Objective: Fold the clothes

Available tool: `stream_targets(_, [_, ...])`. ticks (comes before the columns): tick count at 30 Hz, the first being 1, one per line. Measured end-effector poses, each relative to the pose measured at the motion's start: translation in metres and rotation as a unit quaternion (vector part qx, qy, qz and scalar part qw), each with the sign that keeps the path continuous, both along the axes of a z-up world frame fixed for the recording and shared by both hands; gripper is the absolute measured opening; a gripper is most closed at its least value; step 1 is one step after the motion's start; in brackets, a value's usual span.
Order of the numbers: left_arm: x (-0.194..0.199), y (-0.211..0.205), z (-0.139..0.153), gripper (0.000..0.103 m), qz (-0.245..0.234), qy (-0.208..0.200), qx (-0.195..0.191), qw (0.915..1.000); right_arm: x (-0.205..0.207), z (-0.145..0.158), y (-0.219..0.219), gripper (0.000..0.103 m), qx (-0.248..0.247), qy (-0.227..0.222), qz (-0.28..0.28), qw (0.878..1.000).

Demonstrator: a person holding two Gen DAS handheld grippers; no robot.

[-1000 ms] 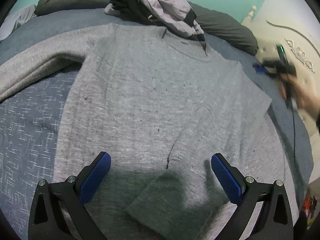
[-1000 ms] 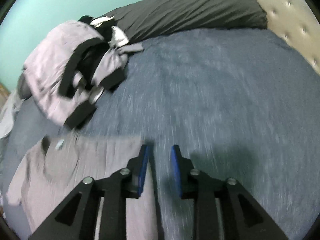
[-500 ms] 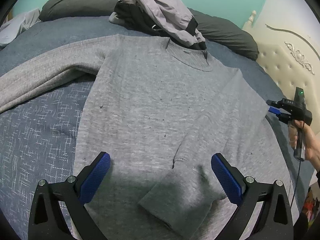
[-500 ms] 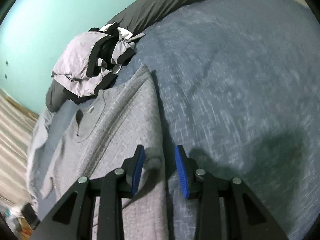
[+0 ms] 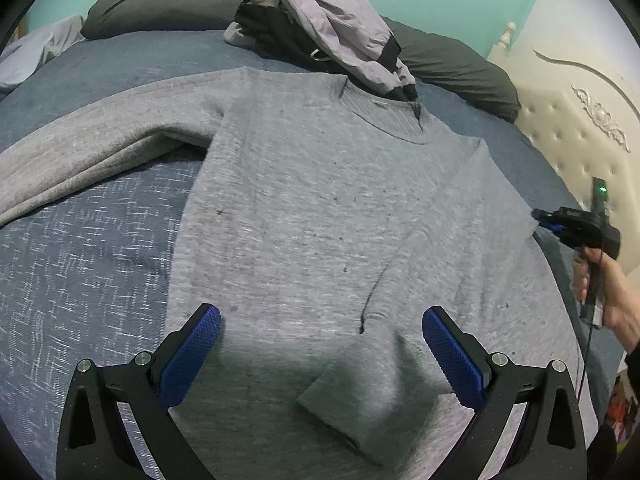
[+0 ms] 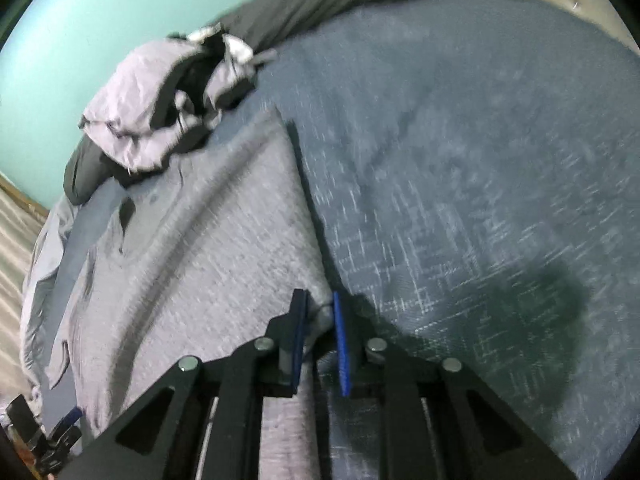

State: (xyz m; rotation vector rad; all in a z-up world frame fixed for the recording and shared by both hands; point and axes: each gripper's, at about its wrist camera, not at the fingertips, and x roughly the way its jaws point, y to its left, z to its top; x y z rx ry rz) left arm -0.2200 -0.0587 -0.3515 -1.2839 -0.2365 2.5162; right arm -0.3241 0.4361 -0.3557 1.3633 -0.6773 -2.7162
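A grey sweater [image 5: 304,216] lies front-up on the blue bedspread [image 5: 80,264] of a bed, and everything else can be placed from it. Its collar points toward a heap of lilac and black clothes [image 5: 332,32], which overlaps the neckline; behind the heap runs a dark pillow [image 5: 160,4]. One sleeve stretches out to the sweater's left side across the bedspread, the other is folded over the chest, cuff near the hem. The left tongs [image 5: 320,352] hover above the hem with their blue pads wide apart, holding nothing. The right tongs [image 6: 320,320] have closed on the sweater's right edge (the fabric bunches between the pads). A hand [image 5: 612,292] grips their handle, beside a cream tufted headboard [image 5: 580,136].
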Motion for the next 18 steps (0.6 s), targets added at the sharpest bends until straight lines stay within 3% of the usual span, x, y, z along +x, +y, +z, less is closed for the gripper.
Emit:
stream_targets(4, [0.004, -0.007, 0.002, 0.102, 0.001, 0.0, 0.004, 1.0, 0.032, 0.018, -0.006, 0.017, 0.003, 0.037, -0.035, 0.999])
stream_targets(8, [0.014, -0.007, 0.006, 0.102, -0.01, 0.003, 0.0, 0.9999, 0.065, 0.021, -0.019, 0.031, -0.049, 0.047, -0.037, 0.997])
stream_targets(18, [0.031, 0.009, 0.016, 0.102, -0.017, -0.004, -0.031, 0.9994, 0.116, 0.013, -0.054, 0.032, -0.138, 0.058, -0.021, 0.989])
